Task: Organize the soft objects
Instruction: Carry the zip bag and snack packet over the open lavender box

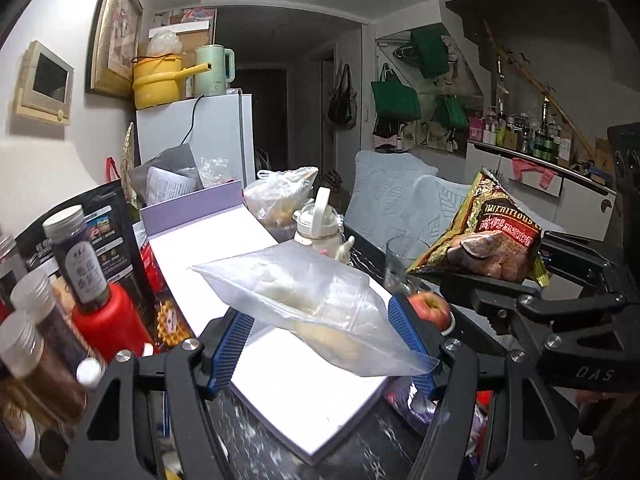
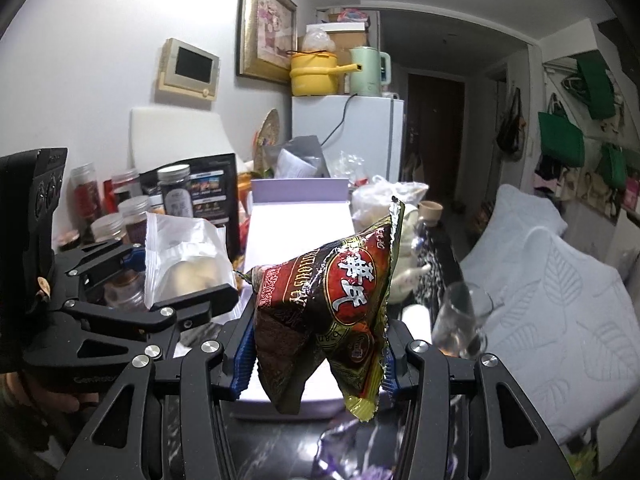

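In the left wrist view, the left gripper [image 1: 322, 334] has its jaws about half open and pressed on a clear zip bag [image 1: 316, 300] holding pale lumps; the bag lies crosswise between them, above a white box lid [image 1: 208, 264]. In the right wrist view, the right gripper [image 2: 316, 354] is pinched narrowly on a red-and-gold snack packet [image 2: 332, 316], which stands up between the pads, its lower corners drooping below them.
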`<state>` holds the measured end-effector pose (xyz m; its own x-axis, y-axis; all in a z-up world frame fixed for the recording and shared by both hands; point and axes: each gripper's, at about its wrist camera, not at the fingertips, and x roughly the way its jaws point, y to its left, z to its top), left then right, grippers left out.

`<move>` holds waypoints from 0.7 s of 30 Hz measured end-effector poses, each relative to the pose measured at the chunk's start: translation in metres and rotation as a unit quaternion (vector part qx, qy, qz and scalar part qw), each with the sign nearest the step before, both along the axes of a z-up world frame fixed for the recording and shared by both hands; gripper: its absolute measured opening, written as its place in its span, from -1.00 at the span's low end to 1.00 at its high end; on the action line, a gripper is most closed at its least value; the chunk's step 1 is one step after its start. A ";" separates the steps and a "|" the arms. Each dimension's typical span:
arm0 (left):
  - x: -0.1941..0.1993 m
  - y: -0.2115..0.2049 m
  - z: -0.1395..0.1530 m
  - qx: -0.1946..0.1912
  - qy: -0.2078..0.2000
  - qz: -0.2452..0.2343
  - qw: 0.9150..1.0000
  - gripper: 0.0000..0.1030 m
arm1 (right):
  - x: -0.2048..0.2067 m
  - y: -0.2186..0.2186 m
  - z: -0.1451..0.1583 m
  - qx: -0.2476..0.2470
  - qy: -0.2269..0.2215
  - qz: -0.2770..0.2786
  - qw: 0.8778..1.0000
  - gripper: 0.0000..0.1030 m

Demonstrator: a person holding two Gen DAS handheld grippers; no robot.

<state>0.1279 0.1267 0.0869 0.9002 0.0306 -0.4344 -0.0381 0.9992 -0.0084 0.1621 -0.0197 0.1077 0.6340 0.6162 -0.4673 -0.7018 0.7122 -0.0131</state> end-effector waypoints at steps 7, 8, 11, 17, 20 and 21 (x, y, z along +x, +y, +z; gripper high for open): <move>0.039 0.025 0.003 -0.004 0.008 0.024 1.000 0.34 | 0.040 0.025 0.005 -0.010 0.002 -0.001 1.000 -0.05; 0.046 0.029 0.002 -0.002 0.010 0.029 1.000 0.34 | 0.045 0.028 0.004 -0.014 0.001 -0.003 1.000 -0.05; 0.062 0.038 -0.001 0.009 0.018 0.043 0.999 0.34 | 0.063 0.040 0.002 -0.024 -0.001 -0.006 1.000 -0.05; 0.098 0.054 -0.020 0.018 0.050 0.053 0.997 0.34 | 0.101 0.062 -0.013 -0.042 0.014 -0.012 0.999 -0.05; 0.116 0.060 -0.039 0.017 0.079 0.058 0.995 0.34 | 0.118 0.071 -0.025 -0.054 0.029 -0.016 0.998 -0.05; 0.121 0.062 -0.043 0.017 0.088 0.059 0.994 0.34 | 0.122 0.074 -0.028 -0.057 0.033 -0.017 0.998 -0.05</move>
